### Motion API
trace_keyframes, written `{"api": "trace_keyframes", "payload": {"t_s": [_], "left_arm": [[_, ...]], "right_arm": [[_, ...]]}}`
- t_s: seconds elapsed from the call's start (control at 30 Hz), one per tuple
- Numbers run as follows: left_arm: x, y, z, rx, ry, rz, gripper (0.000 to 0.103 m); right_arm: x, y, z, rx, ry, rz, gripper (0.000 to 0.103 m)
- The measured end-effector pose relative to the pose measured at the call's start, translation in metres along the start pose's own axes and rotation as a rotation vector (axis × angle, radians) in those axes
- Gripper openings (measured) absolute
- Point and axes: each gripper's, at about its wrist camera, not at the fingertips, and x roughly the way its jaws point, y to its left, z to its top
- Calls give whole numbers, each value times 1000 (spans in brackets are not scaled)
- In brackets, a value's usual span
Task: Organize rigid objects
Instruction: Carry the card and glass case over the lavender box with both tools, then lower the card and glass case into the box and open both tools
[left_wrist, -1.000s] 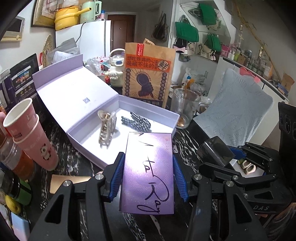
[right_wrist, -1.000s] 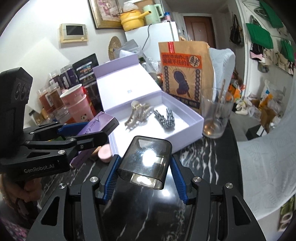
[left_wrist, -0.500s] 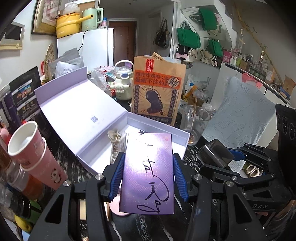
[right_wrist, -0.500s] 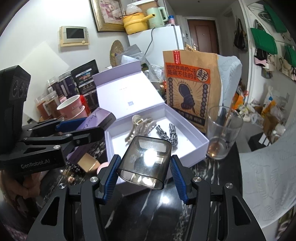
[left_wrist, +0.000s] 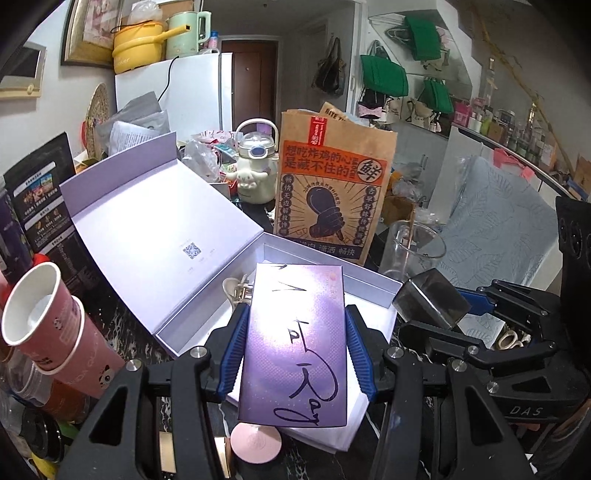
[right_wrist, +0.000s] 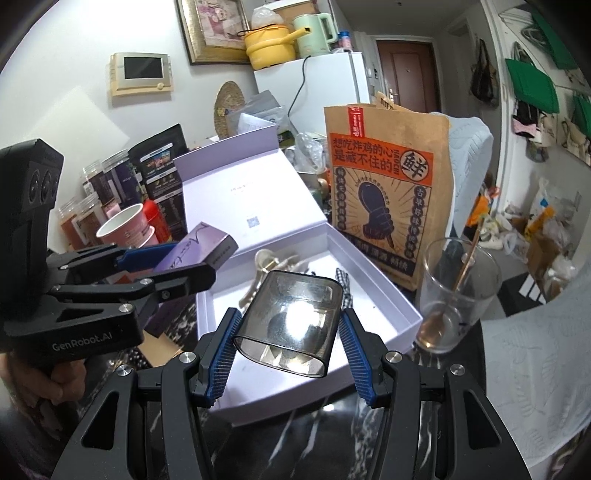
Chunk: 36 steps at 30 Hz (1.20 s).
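My left gripper is shut on a flat purple box with black handwriting, held over the near edge of an open lilac gift box. My right gripper is shut on a smoky translucent case, held above the same lilac gift box. Inside the box lie a beige hair claw and a black-and-white checked clip, both partly hidden. The left gripper with its purple box shows at the left of the right wrist view. The smoky case shows at the right of the left wrist view.
A brown paper bag stands behind the box, a glass with a spoon to its right. Stacked pink paper cups and jars crowd the left. A pink round compact lies on the dark marble table. A person's hand grips the left tool.
Both grippers have moved forward toward the lilac box with their loads; the box and the paper bag now look nearer and sit partly under the held items.
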Motion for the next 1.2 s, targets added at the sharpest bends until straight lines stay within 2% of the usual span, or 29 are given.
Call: {"api": "trace_keyframes", "payload": {"t_s": [0.23,0.67,1.1,1.2], "left_arm": [[23,2,-3,5,31,-11,50],[62,13,-11,7,112,-24,50],[94,20,-23,-16,180,-20,50],[101,19,-28,-7,205,-9,50]], "right_arm": [[20,-7,2,-10,7,-18,54],[56,-27,-6,28,89,-29,54],[79,-25,-10,12,150,-29,54],[88,-23,-11,-4,188,-8,54]]}}
